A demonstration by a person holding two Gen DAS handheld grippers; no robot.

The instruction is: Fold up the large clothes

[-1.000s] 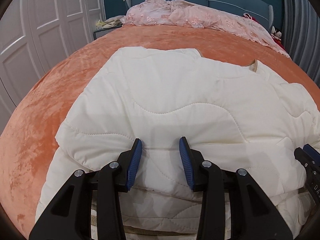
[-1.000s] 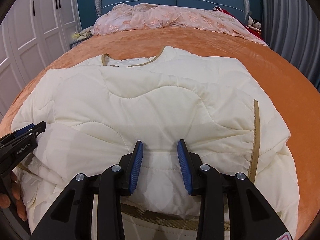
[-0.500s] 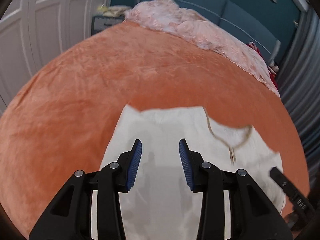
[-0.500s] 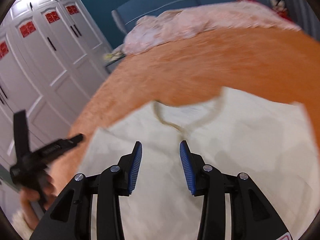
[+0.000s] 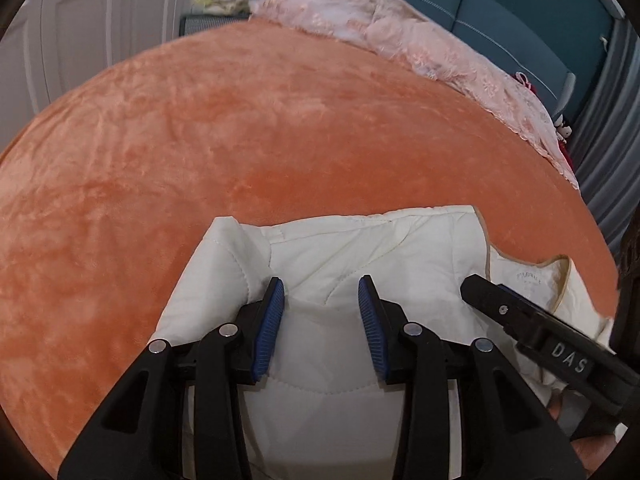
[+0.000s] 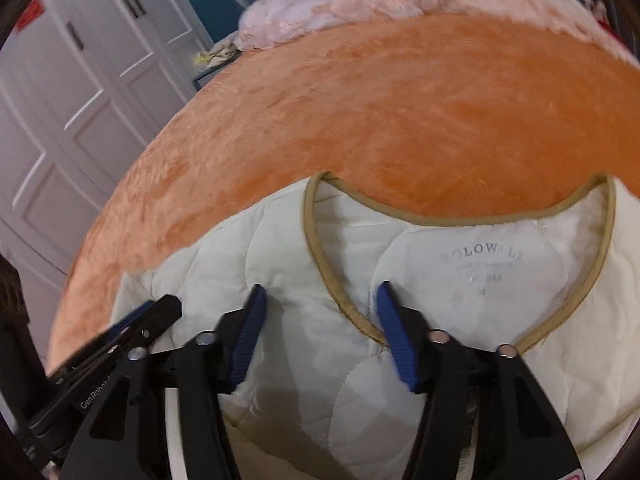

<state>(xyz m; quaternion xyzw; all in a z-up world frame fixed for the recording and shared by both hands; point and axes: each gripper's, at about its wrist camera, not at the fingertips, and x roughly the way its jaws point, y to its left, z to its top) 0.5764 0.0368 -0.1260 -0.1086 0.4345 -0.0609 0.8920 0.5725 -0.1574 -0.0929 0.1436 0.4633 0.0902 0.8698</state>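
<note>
A cream quilted jacket (image 5: 360, 256) with tan trim lies on the orange bedspread (image 5: 240, 128). My left gripper (image 5: 322, 300) is open, its blue pads over the jacket's left shoulder, holding nothing. My right gripper (image 6: 320, 312) is open over the tan-edged neckline (image 6: 316, 240), near the inner label (image 6: 484, 264). The right gripper also shows at the right of the left wrist view (image 5: 532, 332). The left gripper shows at the lower left of the right wrist view (image 6: 132, 336). The jacket's lower part is hidden below both grippers.
A pink lace cover (image 5: 400, 36) lies along the blue headboard (image 5: 500, 12). White wardrobe doors (image 6: 60, 92) stand to the left. Grey curtains (image 5: 612, 136) hang to the right. Bare orange bedspread (image 6: 400, 100) stretches beyond the jacket.
Both grippers moved forward from the jacket's folded middle to its collar end. They stayed open. The jacket now fills only the lower part of each view.
</note>
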